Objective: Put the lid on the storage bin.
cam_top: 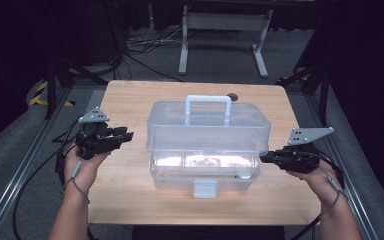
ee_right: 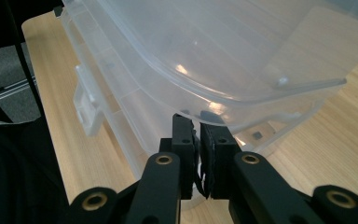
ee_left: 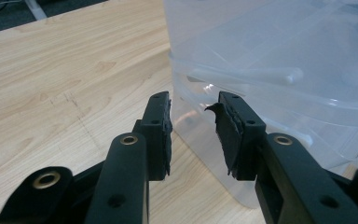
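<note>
My right hand-held gripper [ee_right: 199,122], jaws nearly together, pinches the clear plastic handled storage box [cam_top: 207,135] at its right rim, mid-surface [cam_top: 130,190]; my left hand-held gripper [ee_left: 193,109], part-open and empty, waits beside it.

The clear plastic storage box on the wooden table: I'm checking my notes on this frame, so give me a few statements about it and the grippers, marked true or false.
1. The clear plastic storage box has its lid raised. True.
2. The left gripper is clamped on the box. False: its jaws stand apart with only air between them, beside the box's end.
3. The right gripper has its jaws nearly together at the box's rim. True.
4. The pale handle lies on the wooden table. False: it stands on top of the lid.
5. The box's front latch is red. False: it is pale and translucent.
</note>
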Action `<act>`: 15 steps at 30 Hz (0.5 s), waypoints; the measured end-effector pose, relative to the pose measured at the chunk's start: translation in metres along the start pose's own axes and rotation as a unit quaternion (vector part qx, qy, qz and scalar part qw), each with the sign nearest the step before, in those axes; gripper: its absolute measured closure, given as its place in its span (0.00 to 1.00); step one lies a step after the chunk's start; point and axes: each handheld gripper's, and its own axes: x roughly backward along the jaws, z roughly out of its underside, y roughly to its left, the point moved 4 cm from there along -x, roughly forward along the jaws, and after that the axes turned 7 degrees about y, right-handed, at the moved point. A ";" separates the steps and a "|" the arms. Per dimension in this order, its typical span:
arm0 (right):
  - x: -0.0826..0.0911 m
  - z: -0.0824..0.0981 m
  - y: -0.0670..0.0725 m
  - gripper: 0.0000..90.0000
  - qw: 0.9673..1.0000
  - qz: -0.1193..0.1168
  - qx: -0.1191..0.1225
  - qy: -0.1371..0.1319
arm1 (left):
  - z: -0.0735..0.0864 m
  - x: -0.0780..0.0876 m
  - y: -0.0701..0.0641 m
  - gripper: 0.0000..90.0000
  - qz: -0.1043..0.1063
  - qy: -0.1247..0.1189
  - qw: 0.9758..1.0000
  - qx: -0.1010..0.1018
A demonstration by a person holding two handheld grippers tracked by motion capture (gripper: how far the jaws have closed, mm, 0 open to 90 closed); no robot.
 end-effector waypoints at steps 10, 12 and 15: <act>-0.003 0.003 0.000 0.95 1.000 -0.010 0.000 0.028 | 0.000 -0.003 0.000 0.73 0.002 0.006 1.000 -0.004; -0.004 0.005 0.000 0.95 0.999 -0.012 -0.001 0.036 | 0.000 -0.004 0.000 0.73 0.002 0.006 1.000 -0.003; -0.005 0.006 0.000 0.95 0.999 -0.013 -0.001 0.044 | 0.000 -0.004 -0.001 0.73 0.003 0.008 1.000 -0.005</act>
